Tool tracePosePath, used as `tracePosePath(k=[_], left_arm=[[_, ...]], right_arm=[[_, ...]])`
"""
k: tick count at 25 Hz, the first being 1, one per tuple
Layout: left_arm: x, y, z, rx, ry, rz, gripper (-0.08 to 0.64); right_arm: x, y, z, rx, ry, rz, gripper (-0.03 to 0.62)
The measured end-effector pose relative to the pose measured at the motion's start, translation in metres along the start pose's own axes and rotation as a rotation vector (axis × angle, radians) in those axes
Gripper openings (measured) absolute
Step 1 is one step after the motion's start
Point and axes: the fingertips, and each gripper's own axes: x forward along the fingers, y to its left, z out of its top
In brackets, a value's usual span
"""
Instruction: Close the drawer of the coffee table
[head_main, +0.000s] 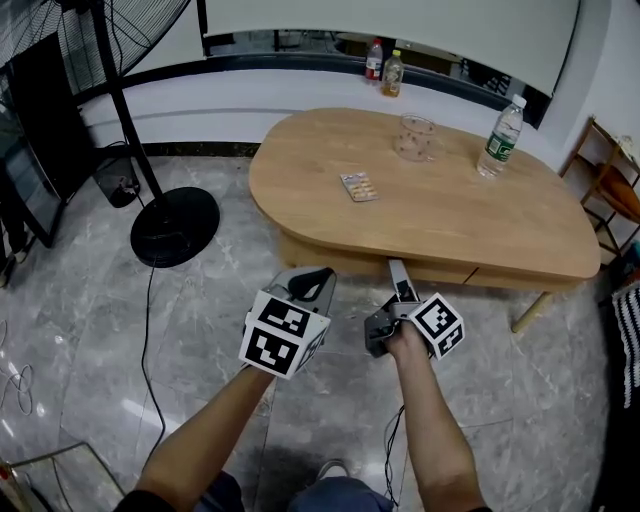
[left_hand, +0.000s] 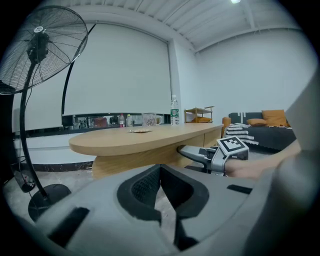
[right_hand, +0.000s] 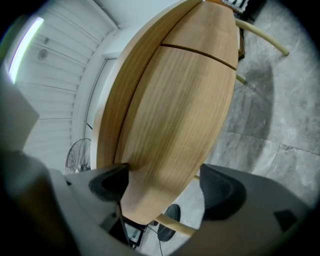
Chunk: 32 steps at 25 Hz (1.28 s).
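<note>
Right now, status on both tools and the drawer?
Left tool shut, empty, clear of the table. Right tool open, tips at the drawer front, which looks flush, likely closed. Nothing between tool and drawer.

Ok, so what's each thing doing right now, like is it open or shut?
drawer: looks shut, flush with the table side.
right gripper: open, up against the drawer front.
left gripper: shut, empty.
water bottle: upright, cap on.
glass: upright.
pill pack: lying flat.
</note>
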Motion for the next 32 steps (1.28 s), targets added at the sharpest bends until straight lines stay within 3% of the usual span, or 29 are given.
tracePosePath(k=[3,7,15,19,26,32], left_arm=[[-0.002,0.001,0.000,0.000,0.003,0.000,0.003],[-0.010,0.001,0.007,-0.003,0.007,-0.004,0.003],[-0.045,0.003,0.057,-0.003,0.038,-0.024,0.003],[-0.066,0.004,0.105,0.004,0.057,-0.039,0.003],[-0.103,0.014,0.218,0.015,0.066,-0.046,0.003],[-0.133,0.018,0.313,-0.001,0.068,-0.033,0.003]], right_arm=[[-0.002,0.000,-0.001,-0.011,0.008,-0.017,0.425],[-0.018,0.006,0.000,-0.096,0.035,-0.072,0.362],[-0.051,0.076,0.015,-0.325,0.111,-0.120,0.237],[-0.059,0.127,0.036,-0.394,0.158,-0.140,0.157],[-0.052,0.248,0.086,-0.520,0.218,-0.123,0.103],[-0.042,0.354,0.130,-0.653,0.299,-0.080,0.100]])
